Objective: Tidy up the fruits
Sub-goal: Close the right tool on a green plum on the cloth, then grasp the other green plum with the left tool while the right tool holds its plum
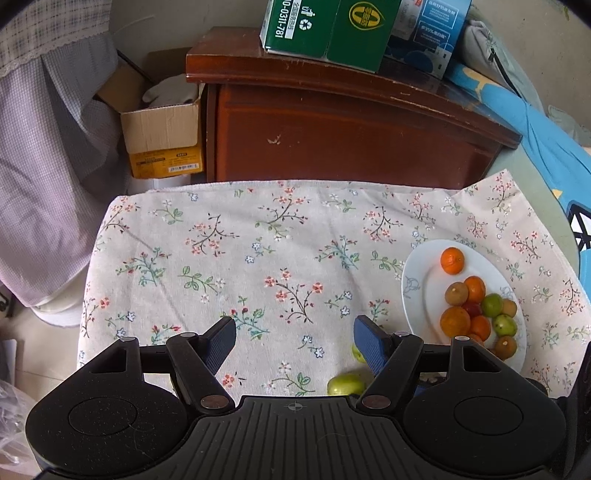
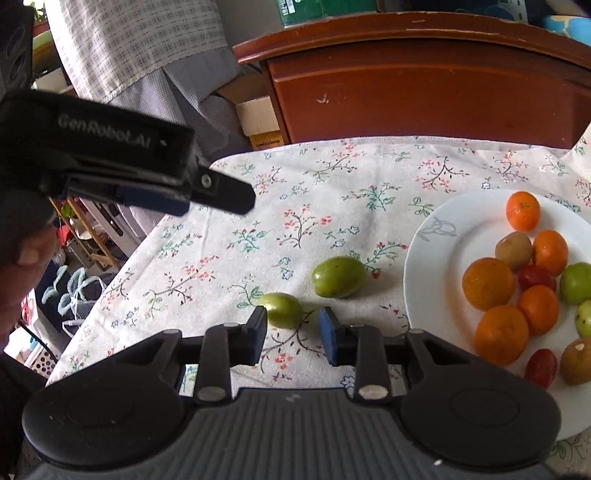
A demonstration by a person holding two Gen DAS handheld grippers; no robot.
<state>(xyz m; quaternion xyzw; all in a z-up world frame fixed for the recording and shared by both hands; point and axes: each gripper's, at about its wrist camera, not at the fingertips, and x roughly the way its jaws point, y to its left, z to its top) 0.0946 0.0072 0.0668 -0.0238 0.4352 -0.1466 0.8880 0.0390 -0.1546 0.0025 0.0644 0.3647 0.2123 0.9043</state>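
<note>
Just ahead of our right gripper, the nearer green fruit lies on the floral cloth, close to the tips of the narrowly parted fingers; nothing sits between them and the pads press on nothing. A second, larger green fruit lies a little farther ahead and slightly to the right, apart from the first. Off to the right of that gripper stands a white plate bearing small oranges, green fruits, brownish ones and red ones, crowded together except for one orange alone at the far rim. Our left gripper hangs over bare cloth with its jaws standing wide and empty, the two green fruits near its right finger. Beyond the cloth stands a brown wooden cabinet with green cartons on top.
</note>
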